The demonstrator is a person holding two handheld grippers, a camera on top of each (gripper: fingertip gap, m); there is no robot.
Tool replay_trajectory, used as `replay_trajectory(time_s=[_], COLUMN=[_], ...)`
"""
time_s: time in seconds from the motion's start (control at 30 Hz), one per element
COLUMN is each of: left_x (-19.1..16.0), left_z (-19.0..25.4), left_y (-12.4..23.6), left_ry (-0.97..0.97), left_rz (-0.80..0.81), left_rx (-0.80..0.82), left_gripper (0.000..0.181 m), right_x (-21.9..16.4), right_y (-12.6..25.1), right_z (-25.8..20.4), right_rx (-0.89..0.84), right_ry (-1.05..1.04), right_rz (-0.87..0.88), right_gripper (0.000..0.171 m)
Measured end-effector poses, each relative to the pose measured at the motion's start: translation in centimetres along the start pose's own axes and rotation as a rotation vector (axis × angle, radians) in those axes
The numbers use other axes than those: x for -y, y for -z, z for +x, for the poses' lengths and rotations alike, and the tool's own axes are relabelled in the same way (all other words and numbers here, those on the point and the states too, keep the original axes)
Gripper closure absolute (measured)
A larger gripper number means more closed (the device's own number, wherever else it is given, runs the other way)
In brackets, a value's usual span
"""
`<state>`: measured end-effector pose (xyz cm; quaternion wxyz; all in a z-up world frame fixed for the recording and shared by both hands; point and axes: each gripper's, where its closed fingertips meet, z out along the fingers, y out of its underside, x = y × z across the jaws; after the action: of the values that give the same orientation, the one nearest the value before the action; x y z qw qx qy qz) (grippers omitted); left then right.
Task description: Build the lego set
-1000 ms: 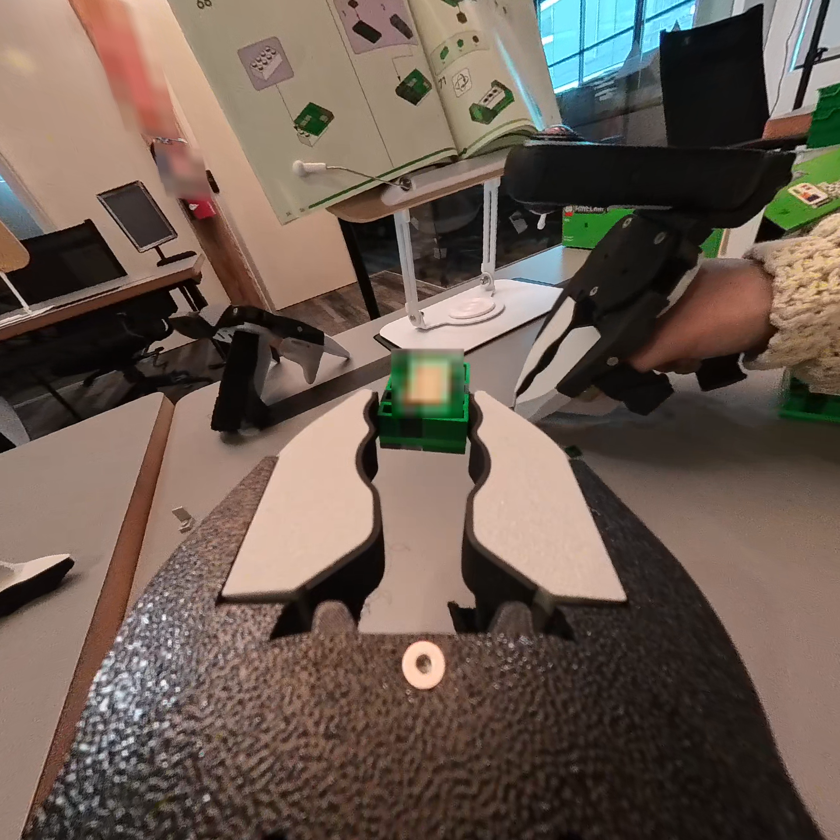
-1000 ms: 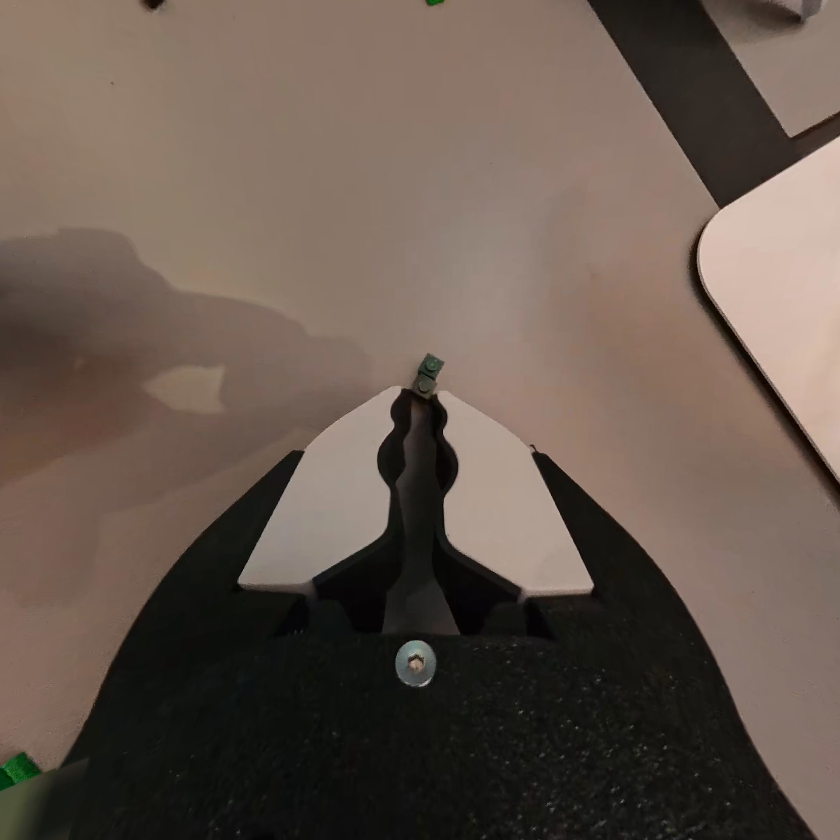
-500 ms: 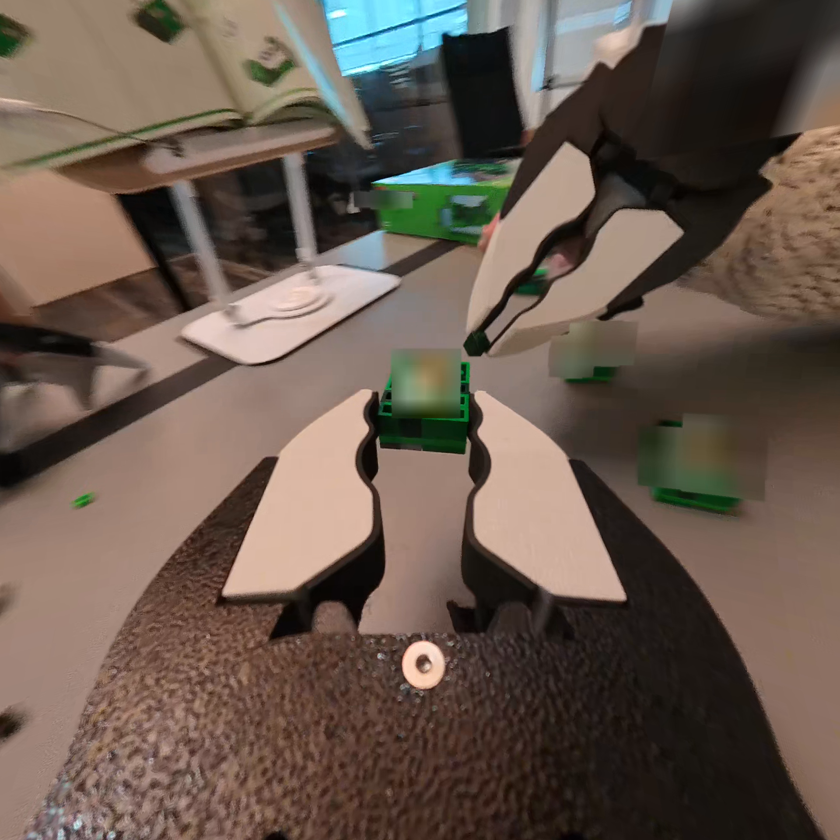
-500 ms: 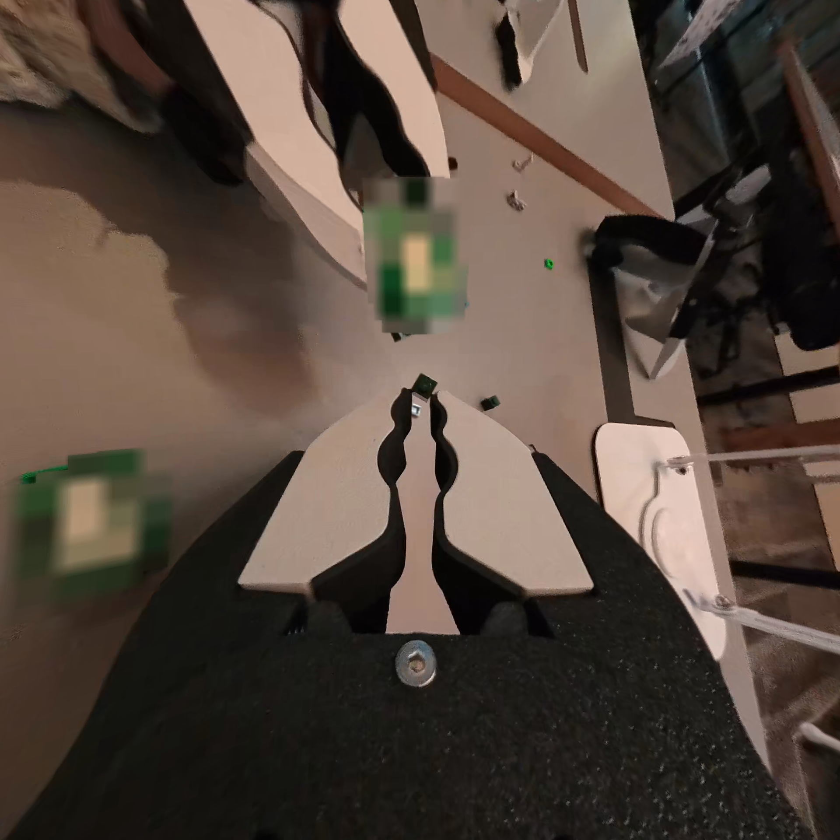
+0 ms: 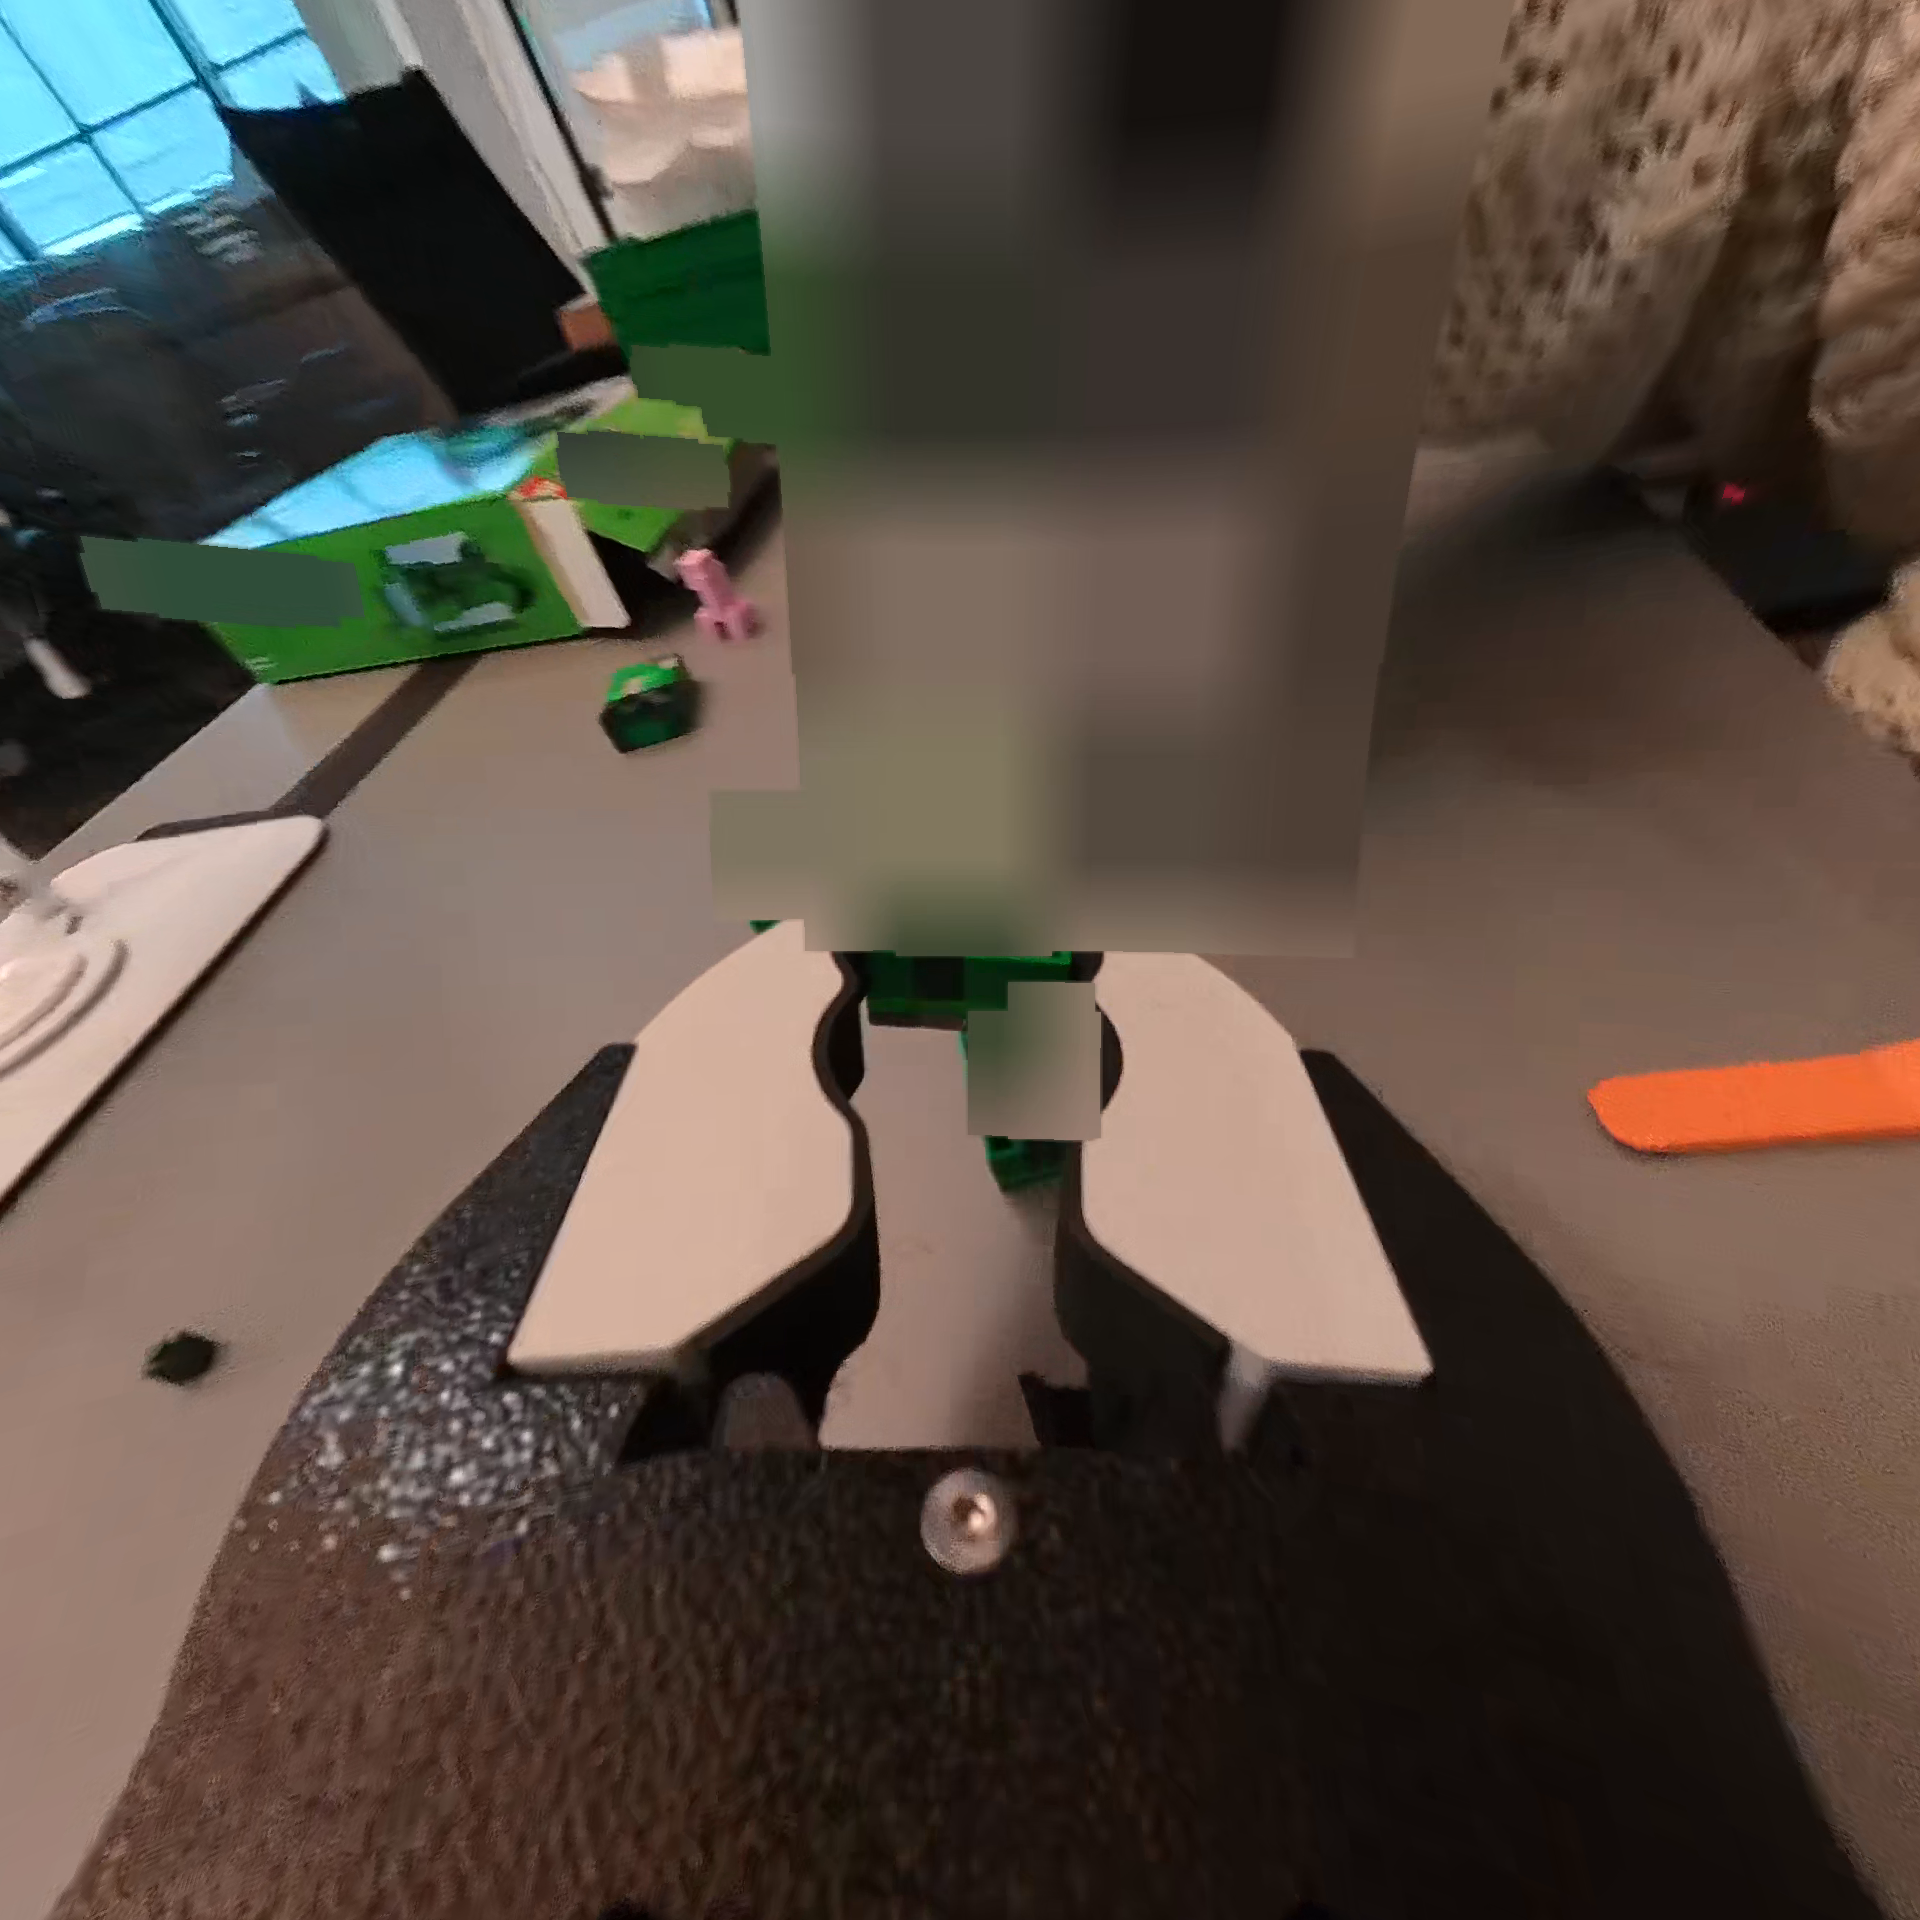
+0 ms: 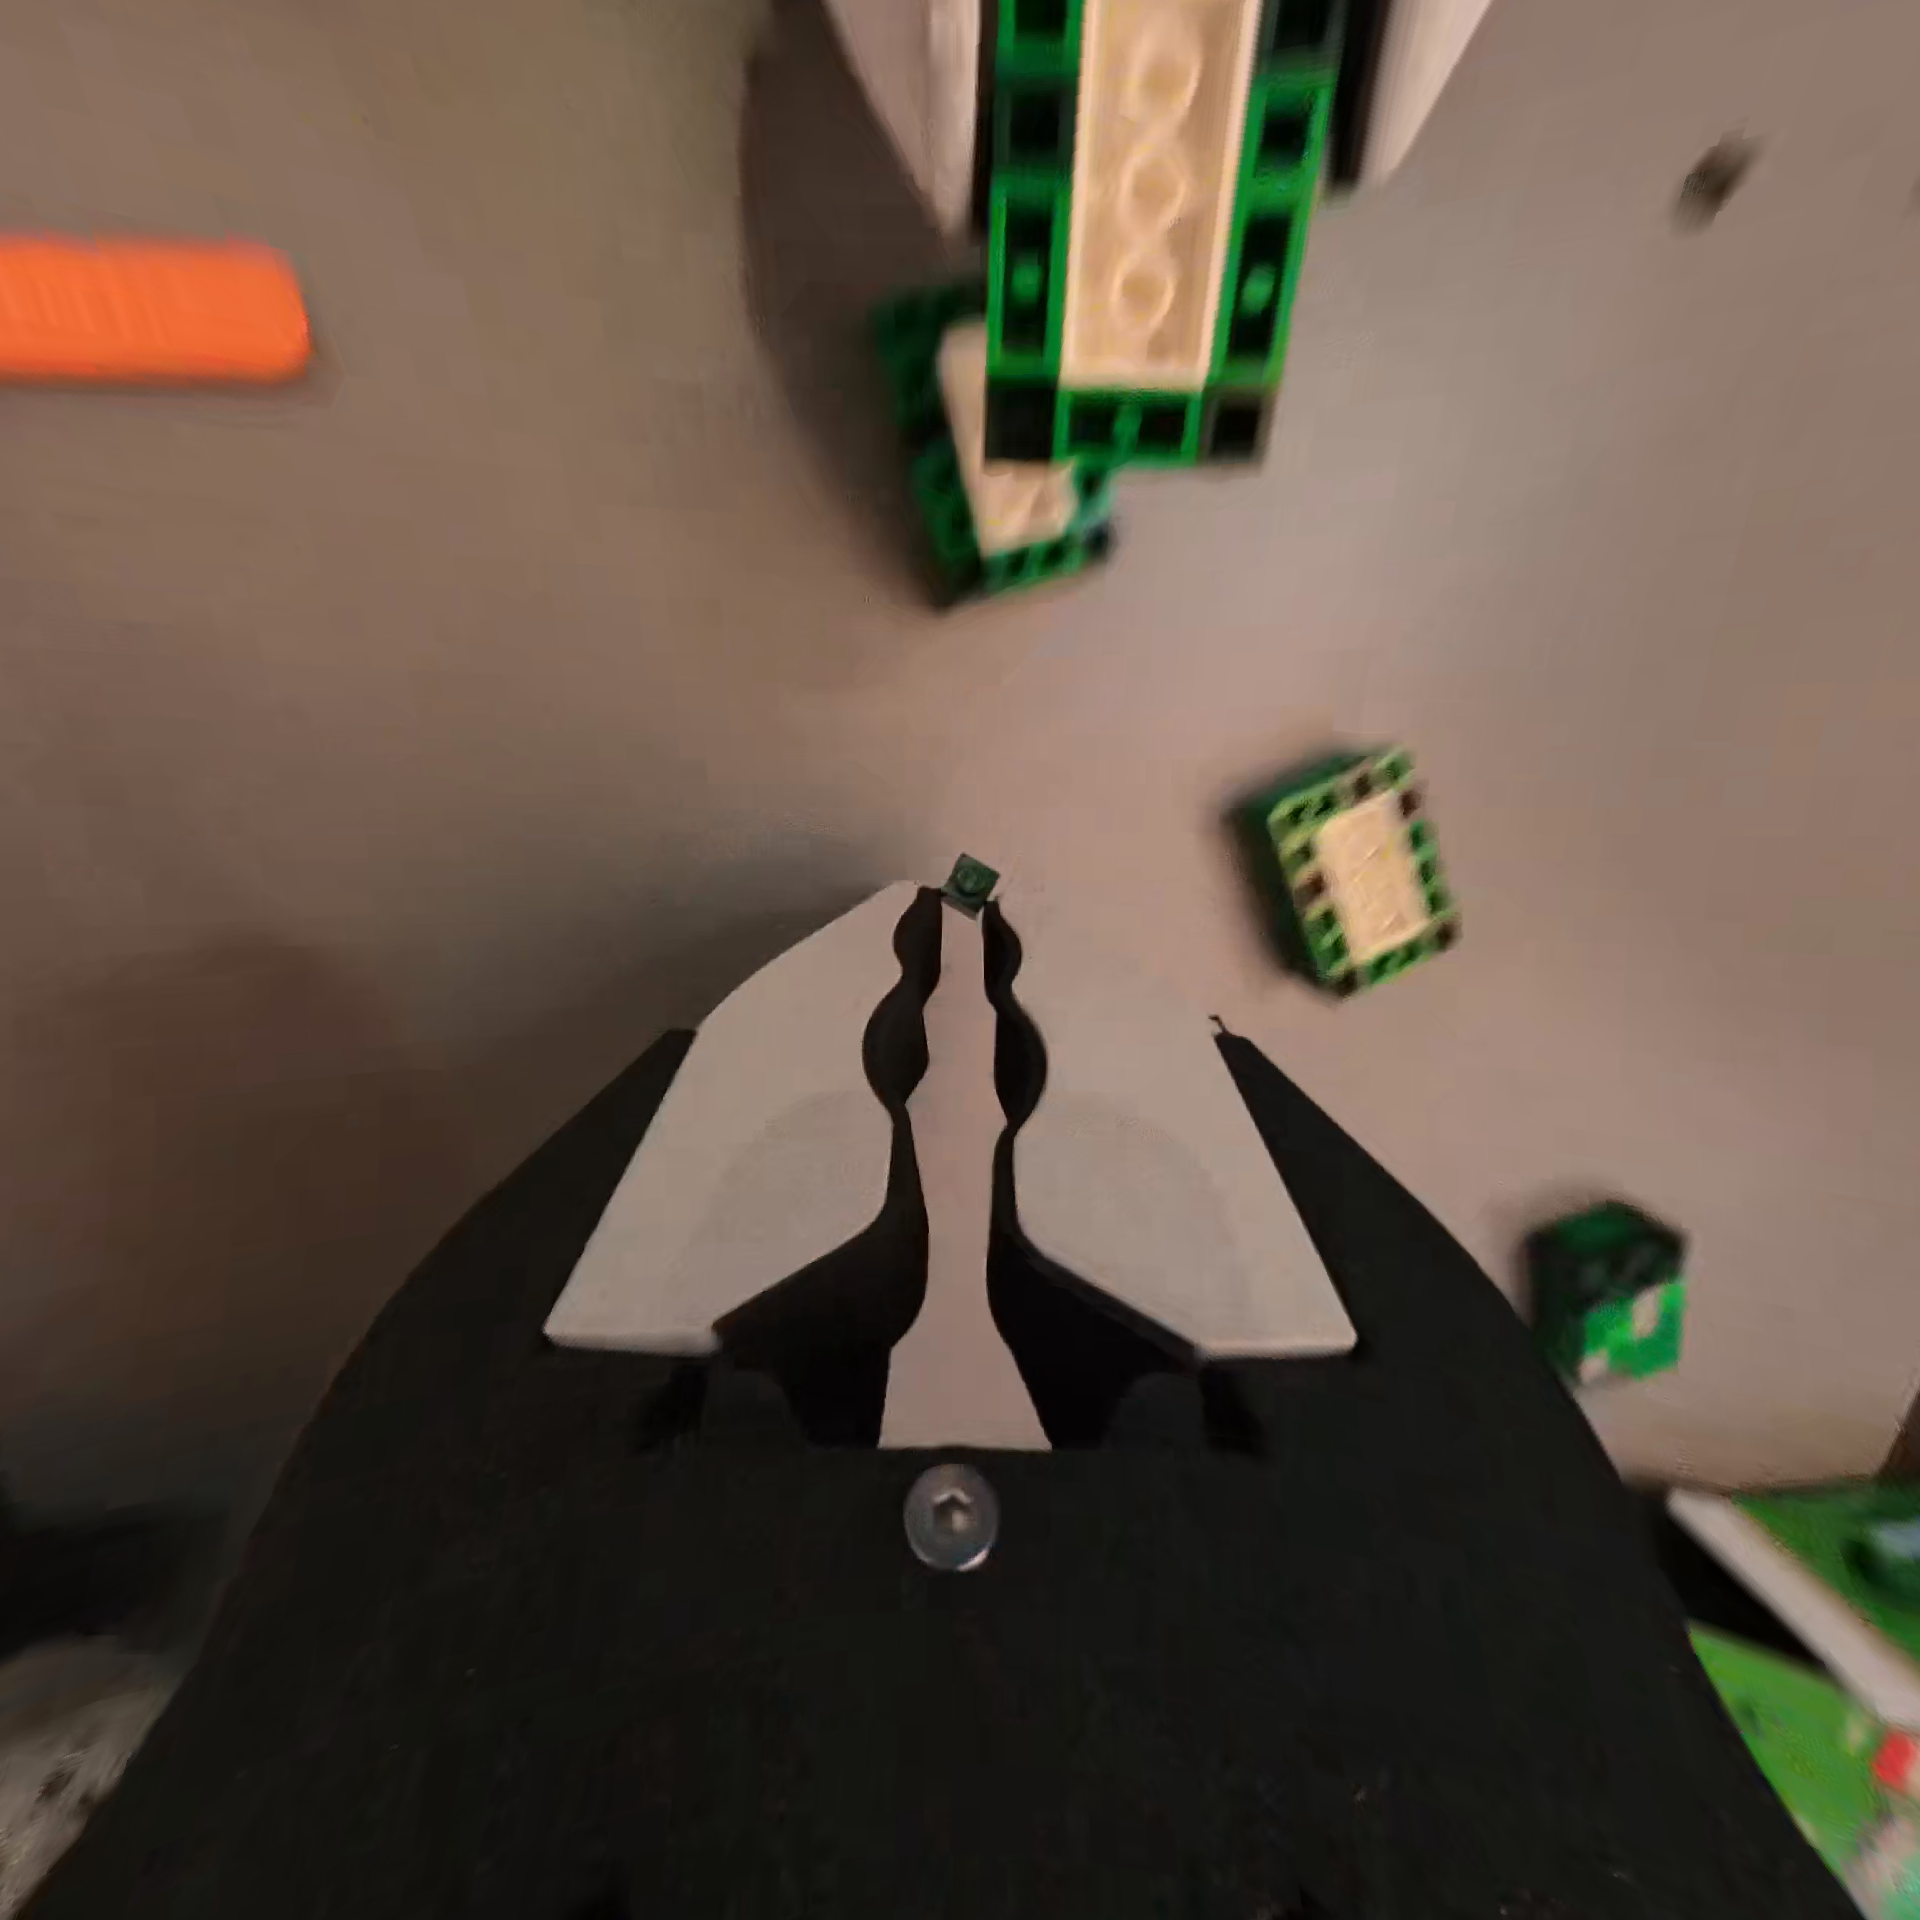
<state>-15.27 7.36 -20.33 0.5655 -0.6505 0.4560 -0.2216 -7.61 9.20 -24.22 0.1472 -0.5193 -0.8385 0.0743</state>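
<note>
A tiny green piece (image 6: 971,886) was pinched by the right gripper (image 6: 966,902), a green block (image 5: 966,987) was squeezed in the left gripper (image 5: 971,987), an orange tool (image 5: 1756,1110) was laid nearby

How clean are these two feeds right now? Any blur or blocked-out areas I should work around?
Left wrist view: motion-smeared, and a big mosaic patch covers the centre, so only the lower edge of the green assembly shows between the left gripper fingers. Right wrist view: the small dark-green piece in the right gripper is fairly sharp; the bricks beyond and the orange tool are streaked, with a shadow at left.
</note>
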Motion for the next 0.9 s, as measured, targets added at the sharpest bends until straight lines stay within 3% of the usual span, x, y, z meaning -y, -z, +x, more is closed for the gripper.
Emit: replay_trajectory(time_s=[0.13,0.27,0.43,0.7,0.9], left_x=[-0.6,-0.4,-0.5,0.4,0.9], left_z=[1.4,1.4,1.3,1.5,2.7], left_y=[-1.1,-1.1,-1.0,-0.7,-0.9], left_ry=[-0.026,-0.006,0.004,0.019,0.015], left_rz=[-0.037,-0.02,-0.014,0.026,0.047], left_rx=[-0.047,-0.053,-0.05,-0.068,-0.123], left_gripper=[0.145,0.145,0.145,0.145,0.145], right_x=[-4.6,-5.4,-3.6,-3.5,-3.3], right_y=[0.3,-0.1,0.6,0.5,-0.9], right_z=[-2.7,-3.7,-3.3,-4.2,-4.3], right_rx=[0.081,0.086,-0.018,-0.056,-0.032], right_ry=[-0.046,-0.034,-0.08,-0.279,-0.226], right_rz=[-0.281,-0.354,-0.122,0.37,0.458], right_gripper=[0.164,0.164,0.143,0.153,0.155])
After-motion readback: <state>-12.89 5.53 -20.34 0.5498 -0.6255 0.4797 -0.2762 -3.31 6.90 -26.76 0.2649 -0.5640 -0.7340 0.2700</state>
